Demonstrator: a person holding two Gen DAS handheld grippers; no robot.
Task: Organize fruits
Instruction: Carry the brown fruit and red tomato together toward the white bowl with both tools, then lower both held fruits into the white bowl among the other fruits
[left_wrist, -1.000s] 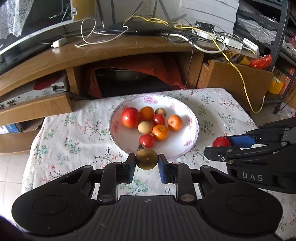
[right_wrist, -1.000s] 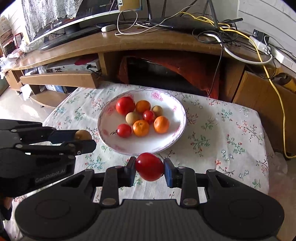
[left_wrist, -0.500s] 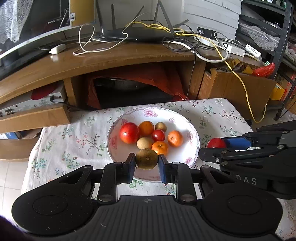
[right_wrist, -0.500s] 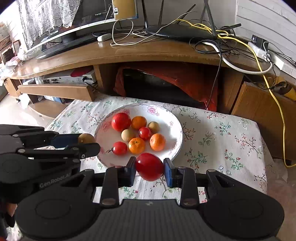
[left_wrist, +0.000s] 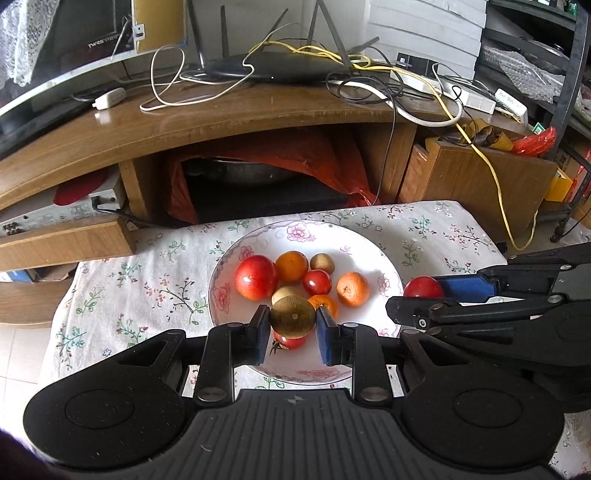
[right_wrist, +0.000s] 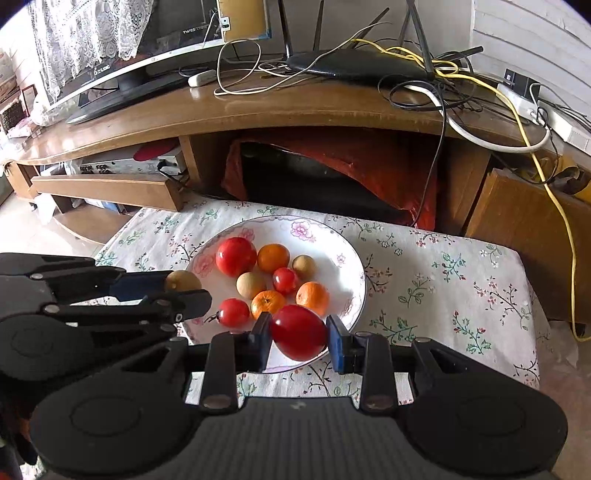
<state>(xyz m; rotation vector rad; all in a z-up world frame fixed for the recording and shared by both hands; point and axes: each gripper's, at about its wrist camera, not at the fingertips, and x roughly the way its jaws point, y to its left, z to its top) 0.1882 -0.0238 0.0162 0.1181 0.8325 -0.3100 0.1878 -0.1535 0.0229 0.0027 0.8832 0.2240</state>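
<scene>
A white floral plate (left_wrist: 384, 269) (right_wrist: 351, 266) on the flowered tablecloth holds several fruits: red tomatoes, oranges and small tan round fruits. My left gripper (left_wrist: 291, 320) is shut on a brown-green round fruit (left_wrist: 292, 316) and holds it above the plate's near side; it shows from the side in the right wrist view (right_wrist: 183, 281). My right gripper (right_wrist: 298, 332) is shut on a red tomato (right_wrist: 298, 331) above the plate's near rim; that tomato shows in the left wrist view (left_wrist: 423, 287) at the plate's right edge.
A wooden TV stand (left_wrist: 221, 122) with a router, cables and a monitor rises just behind the small table. A wooden box (left_wrist: 476, 177) stands at the right. The tablecloth (right_wrist: 461, 280) has bare room right of the plate. Floor lies beyond the left edge.
Both grippers have moved forward over the plate, each still holding its fruit. The plate sits closer under the fingers than before.
</scene>
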